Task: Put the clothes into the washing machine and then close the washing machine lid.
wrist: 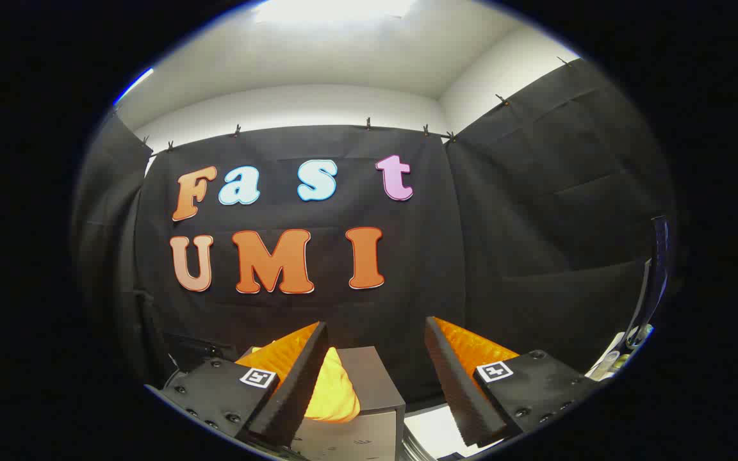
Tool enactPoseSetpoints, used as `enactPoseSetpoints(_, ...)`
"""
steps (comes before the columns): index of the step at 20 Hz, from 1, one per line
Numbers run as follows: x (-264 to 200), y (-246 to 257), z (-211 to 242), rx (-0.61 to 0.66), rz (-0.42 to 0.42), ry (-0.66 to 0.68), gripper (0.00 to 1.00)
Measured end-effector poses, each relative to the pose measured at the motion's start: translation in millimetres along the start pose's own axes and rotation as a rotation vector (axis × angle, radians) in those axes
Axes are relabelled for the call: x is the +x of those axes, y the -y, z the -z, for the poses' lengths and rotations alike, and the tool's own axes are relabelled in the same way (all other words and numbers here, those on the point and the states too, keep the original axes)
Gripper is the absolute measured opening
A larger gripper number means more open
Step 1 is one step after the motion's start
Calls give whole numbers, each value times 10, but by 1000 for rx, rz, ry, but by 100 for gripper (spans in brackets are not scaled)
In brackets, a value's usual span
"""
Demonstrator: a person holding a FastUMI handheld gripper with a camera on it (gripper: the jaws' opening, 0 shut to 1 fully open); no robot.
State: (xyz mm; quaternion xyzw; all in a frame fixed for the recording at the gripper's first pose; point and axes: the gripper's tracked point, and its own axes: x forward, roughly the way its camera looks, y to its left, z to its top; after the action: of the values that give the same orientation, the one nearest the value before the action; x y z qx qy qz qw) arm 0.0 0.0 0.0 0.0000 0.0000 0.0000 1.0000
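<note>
Parted gripper [375, 358] before crumpled yellow cloth [332, 390]

A grey, box-shaped washing machine [369, 397] sits low, just ahead of the claw [375, 358], whose fingers stand wide apart with nothing between them. A yellow-orange cloth [334, 394] lies bunched in a soft peak on the machine's top, partly hidden behind the left finger.

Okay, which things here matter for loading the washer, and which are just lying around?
For the job:
hand-held gripper, fingers apart, holding nothing
yellow cloth between the fingers, on the grey box
grey box, possibly the washer

Lying about:
bottles beyond the right finger
</note>
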Motion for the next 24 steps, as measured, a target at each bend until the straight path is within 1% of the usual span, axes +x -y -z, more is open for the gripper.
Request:
enactPoseSetpoints(11,78,-17,58,-2,-5,-13,98)
enactPoseSetpoints(18,143,36,63,-3,15,-16,98)
enactPoseSetpoints(20,188,-18,82,6,8,-26,98)
enactPoseSetpoints(24,287,-235,73,14,-35,-39,98)
